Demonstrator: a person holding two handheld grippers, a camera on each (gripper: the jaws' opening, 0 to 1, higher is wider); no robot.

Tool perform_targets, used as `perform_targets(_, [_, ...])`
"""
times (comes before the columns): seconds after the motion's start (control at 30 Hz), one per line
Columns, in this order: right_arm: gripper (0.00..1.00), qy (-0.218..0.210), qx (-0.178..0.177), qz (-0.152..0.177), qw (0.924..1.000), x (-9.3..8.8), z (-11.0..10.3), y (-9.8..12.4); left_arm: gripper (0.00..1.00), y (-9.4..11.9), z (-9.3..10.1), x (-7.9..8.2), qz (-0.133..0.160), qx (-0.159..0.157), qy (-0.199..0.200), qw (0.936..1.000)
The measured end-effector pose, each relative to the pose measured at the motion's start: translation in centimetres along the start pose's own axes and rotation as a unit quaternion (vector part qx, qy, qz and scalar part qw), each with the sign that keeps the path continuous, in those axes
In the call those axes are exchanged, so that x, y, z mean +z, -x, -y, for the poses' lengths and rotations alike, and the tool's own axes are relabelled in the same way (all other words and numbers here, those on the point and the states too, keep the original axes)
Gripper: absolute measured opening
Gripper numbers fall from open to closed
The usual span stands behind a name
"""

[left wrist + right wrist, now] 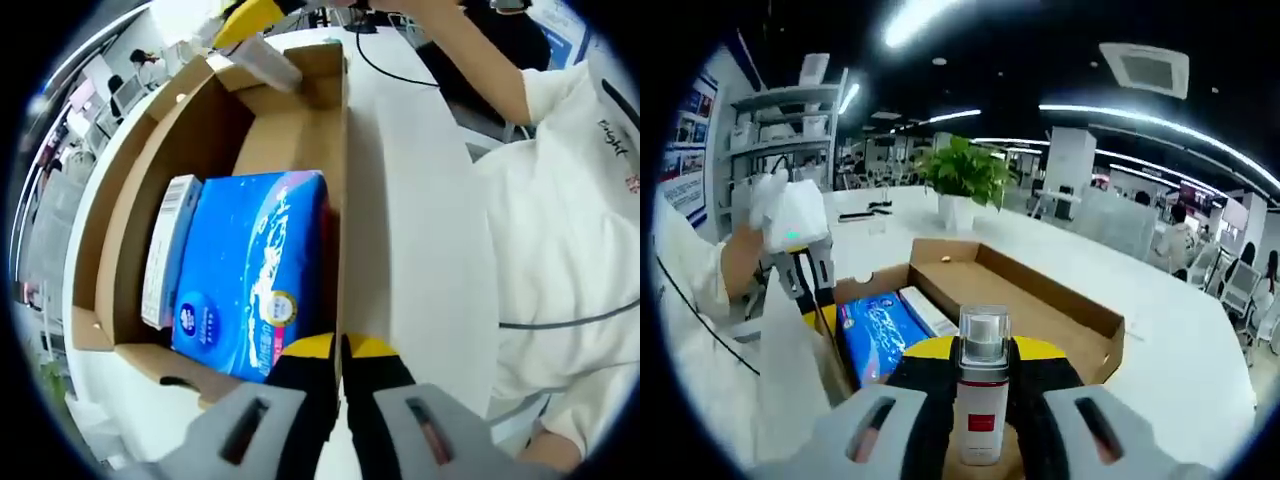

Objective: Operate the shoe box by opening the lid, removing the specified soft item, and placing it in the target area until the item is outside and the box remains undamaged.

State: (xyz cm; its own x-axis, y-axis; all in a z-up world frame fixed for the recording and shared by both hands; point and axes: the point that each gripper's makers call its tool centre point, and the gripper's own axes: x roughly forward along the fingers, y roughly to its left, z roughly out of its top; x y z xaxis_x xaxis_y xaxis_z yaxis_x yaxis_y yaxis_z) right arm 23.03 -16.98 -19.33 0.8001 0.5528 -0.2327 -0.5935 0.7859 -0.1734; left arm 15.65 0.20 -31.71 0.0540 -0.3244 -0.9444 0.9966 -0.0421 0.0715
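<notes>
The left gripper view looked steeply down from close above into the open brown cardboard box [215, 130]. The right gripper view faced level across that box [1040, 295], probably from its opposite end. Both shared the blue plastic-wrapped tissue pack [250, 275] [875, 330].

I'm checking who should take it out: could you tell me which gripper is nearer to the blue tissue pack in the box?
Left. The left gripper sits at the blue tissue pack's edge; the right gripper, holding a small bottle, is at the far end of the box.
</notes>
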Motion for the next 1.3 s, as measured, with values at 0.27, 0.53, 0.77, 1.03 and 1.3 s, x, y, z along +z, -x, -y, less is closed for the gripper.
perform_targets(0.27, [0.19, -0.039, -0.035, 0.067, 0.9964, 1.1, 1.5, 1.2, 0.01, 0.0, 0.1, 0.0, 0.001, 0.001, -0.002, 1.0])
perform_targets(0.53, [0.19, -0.107, -0.061, 0.129, 0.984, 1.9, 2.8, 3.4, 0.01, 0.0, 0.7, 0.1, 0.0, 0.001, -0.001, 1.0])
perform_targets(0.77, [0.19, -0.07, -0.086, 0.16, 0.9809, 3.3, 3.1, 5.1, 0.01, 0.0, 0.9, 0.1, 0.002, 0.002, -0.006, 1.0])
perform_targets(1.03, [0.19, -0.029, -0.121, 0.134, 0.9831, 3.7, 4.0, 6.9, 0.01, 0.0, 0.8, 0.1, 0.004, 0.003, -0.011, 0.9999])
perform_targets(1.3, [0.19, -0.047, -0.116, 0.162, 0.9789, 4.5, 4.0, 8.5, 0.01, 0.1, 0.6, 0.0, 0.006, 0.002, -0.021, 0.9998])
